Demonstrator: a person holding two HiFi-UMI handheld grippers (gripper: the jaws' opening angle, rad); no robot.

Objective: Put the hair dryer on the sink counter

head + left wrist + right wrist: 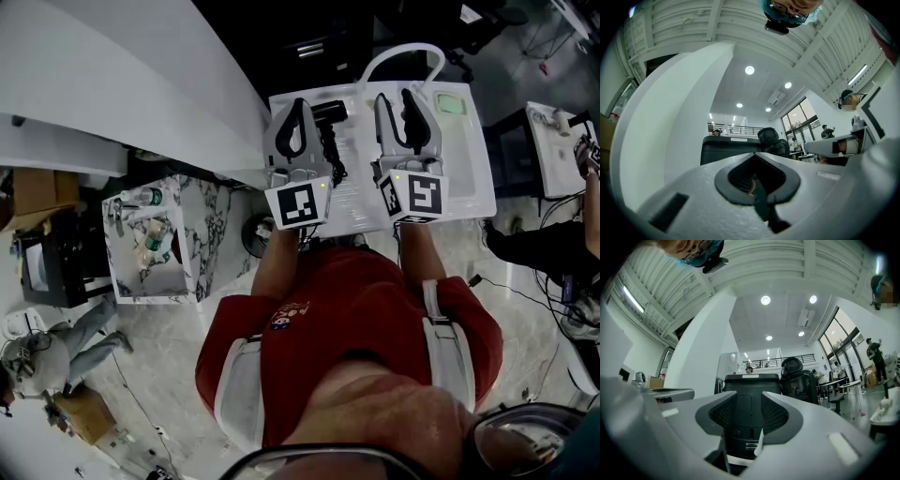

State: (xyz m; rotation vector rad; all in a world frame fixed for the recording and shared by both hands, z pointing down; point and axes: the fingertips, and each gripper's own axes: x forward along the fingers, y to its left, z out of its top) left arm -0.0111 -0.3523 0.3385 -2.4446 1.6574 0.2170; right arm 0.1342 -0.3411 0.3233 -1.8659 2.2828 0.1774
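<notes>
**Hair dryer on the white counter between two level grippers**

In the head view, the black hair dryer [330, 113] lies on the white sink counter [469, 178] in the upper middle of the frame. It is just beside the right-hand finger of the left gripper [299, 103] and left of the right gripper [396, 96]. Its dark cord [329, 155] trails down the counter toward the person's red shirt [347, 309]. A white curved faucet [403, 54] arches over the counter's far edge. A pale green block [450, 103] sits at the counter's upper right. A marble-patterned stand [202, 239] is at the left of the frame.

The left gripper view shows the fingers of the left gripper [754, 153] closed tip to tip. Only a thin dark seam runs between them, and I cannot make out anything clamped there. Beyond them stands a black box-shaped unit [729, 150].

In the right gripper view, the fingers of the right gripper [748, 392] stand a narrow gap apart and nothing is pressed between the pads. The same black unit [752, 380] shows through the gap, well behind the tips, with an office chair [799, 376] beside it.
</notes>
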